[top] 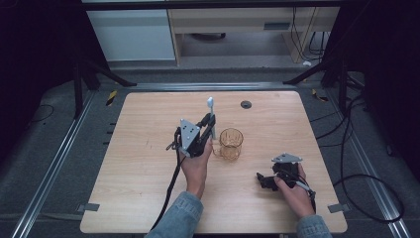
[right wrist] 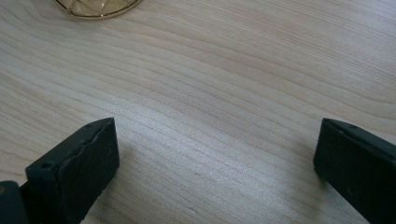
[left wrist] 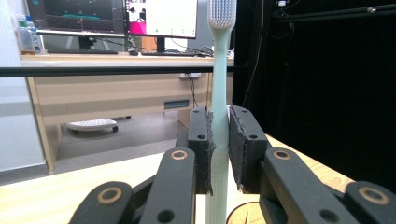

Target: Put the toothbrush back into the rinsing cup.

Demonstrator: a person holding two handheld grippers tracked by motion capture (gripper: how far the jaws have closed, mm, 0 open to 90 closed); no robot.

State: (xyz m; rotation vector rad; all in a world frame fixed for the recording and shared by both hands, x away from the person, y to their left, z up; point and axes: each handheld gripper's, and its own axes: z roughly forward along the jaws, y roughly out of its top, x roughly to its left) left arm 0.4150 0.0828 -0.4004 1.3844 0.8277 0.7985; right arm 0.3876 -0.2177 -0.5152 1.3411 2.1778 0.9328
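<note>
Your left gripper [left wrist: 219, 154] clamps the pale green plastic toothbrush [left wrist: 219, 93] upright, just left of the amber glass cup [top: 231, 144]. Next, you probably swing it over the rim and lower. Your right gripper [right wrist: 215, 168] rests wide open, empty.

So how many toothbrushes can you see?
1. The pale green toothbrush stands upright, clamped in the left gripper, beside the amber cup on the wooden table. Nothing suggests another is hidden.

Amber cup [top: 231, 144] just beside left gripper [top: 212, 119]; bare table [top: 148, 163] elsewhere.
</note>
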